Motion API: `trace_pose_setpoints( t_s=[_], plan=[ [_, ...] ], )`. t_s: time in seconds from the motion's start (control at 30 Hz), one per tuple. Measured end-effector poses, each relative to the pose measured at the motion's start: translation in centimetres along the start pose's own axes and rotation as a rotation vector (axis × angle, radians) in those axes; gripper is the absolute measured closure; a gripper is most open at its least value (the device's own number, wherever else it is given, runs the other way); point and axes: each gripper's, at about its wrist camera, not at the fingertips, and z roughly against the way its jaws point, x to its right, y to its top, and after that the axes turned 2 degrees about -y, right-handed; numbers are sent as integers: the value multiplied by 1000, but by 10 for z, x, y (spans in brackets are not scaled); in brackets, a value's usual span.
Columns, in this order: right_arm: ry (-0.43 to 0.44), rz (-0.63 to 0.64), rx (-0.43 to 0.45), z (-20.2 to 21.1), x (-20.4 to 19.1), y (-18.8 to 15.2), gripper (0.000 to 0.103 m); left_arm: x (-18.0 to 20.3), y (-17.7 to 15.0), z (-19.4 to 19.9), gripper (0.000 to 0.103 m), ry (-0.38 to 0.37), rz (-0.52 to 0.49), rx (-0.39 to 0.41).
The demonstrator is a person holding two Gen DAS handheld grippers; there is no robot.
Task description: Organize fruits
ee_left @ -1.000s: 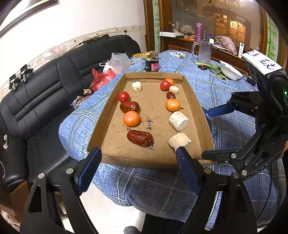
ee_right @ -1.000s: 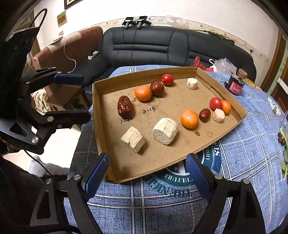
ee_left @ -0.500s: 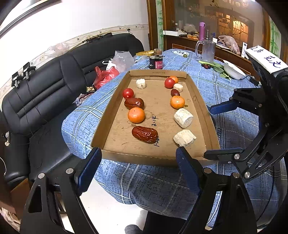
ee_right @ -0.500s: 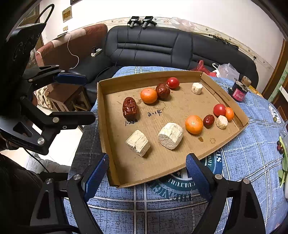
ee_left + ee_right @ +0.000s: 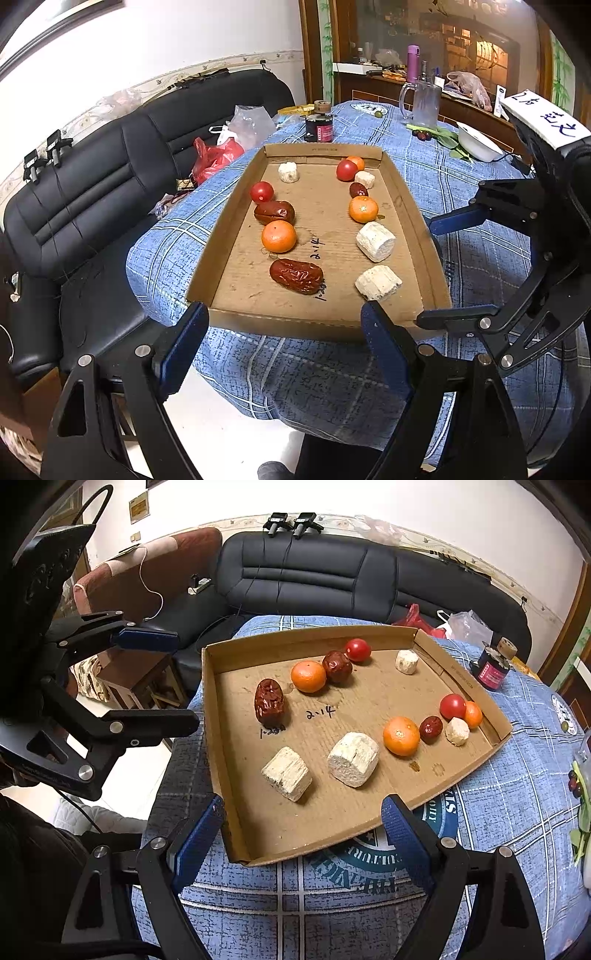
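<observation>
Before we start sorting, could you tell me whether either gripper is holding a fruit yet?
No, the left gripper and the right gripper both hang open and empty short of the tray.

Black sofa (image 5: pixel 332 579), dark jar (image 5: pixel 318 127), glass mug (image 5: pixel 424 103)

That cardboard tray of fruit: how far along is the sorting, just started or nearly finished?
It looks barely started. In the cardboard tray the oranges, tomatoes, red dates and pale chunks lie mixed in two rough lines, not grouped by kind. Nothing is in hand: the left gripper and right gripper hover at the near edge, jaws open and empty. All the grouping is left.
</observation>
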Motion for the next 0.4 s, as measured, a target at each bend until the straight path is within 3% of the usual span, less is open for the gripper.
trace_pose_setpoints(
  t_s=[0.4],
  plan=[
    [8,-11,3,-1,1,-1,14,0,1,-3,18,-6,0,-6]
  ],
)
